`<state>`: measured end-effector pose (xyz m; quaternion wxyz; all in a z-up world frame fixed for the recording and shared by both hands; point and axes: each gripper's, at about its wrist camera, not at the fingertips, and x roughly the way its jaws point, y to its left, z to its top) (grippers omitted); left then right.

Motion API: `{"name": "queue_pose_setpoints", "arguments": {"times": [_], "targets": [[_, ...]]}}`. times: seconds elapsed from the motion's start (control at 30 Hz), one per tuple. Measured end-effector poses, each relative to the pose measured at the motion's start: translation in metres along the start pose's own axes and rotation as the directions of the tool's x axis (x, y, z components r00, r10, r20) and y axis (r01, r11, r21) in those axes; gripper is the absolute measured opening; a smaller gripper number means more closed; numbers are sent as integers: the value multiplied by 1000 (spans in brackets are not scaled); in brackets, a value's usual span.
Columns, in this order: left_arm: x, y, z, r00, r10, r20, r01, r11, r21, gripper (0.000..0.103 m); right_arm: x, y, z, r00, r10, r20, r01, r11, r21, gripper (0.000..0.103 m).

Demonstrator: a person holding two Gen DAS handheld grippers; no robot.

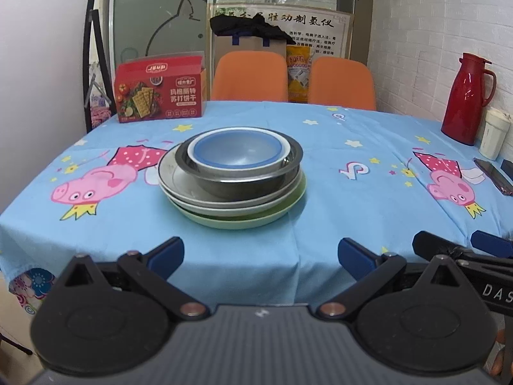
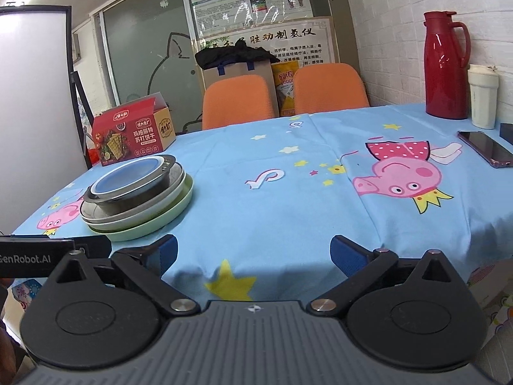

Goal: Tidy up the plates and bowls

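Observation:
One stack of dishes stands on the blue cartoon tablecloth (image 1: 336,199). A blue-rimmed white bowl (image 1: 237,150) sits in a steel bowl (image 1: 243,183); below are a steel plate (image 1: 173,176), a white plate (image 1: 205,208) and a green plate (image 1: 237,223). In the right wrist view the stack (image 2: 138,199) is at the left. My left gripper (image 1: 261,253) is open and empty, just short of the stack at the table's near edge. My right gripper (image 2: 253,253) is open and empty, to the right of the stack over bare cloth.
A red cracker box (image 1: 160,91) stands at the far left of the table. A red thermos (image 2: 445,64), a white cup (image 2: 484,98) and a phone (image 2: 485,149) are along the right side by the brick wall. Two orange chairs (image 1: 251,75) stand behind the table.

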<state>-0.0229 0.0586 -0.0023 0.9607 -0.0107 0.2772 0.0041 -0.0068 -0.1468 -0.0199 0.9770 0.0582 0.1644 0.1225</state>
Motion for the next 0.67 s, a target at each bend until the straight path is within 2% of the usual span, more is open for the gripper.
{"name": "queue_pose_setpoints", "arguments": {"times": [0.23,0.67], "targets": [[-19,-3,-7,999,13,52,-14,1000,20,101,-17,5,-6,999,-13,30,14,999,-40,103],[-10,5,-14,1000,8,-5,-8,1000,-5,102,-12,10,-12,1000,-4,2,5,999,-45,103]]}}
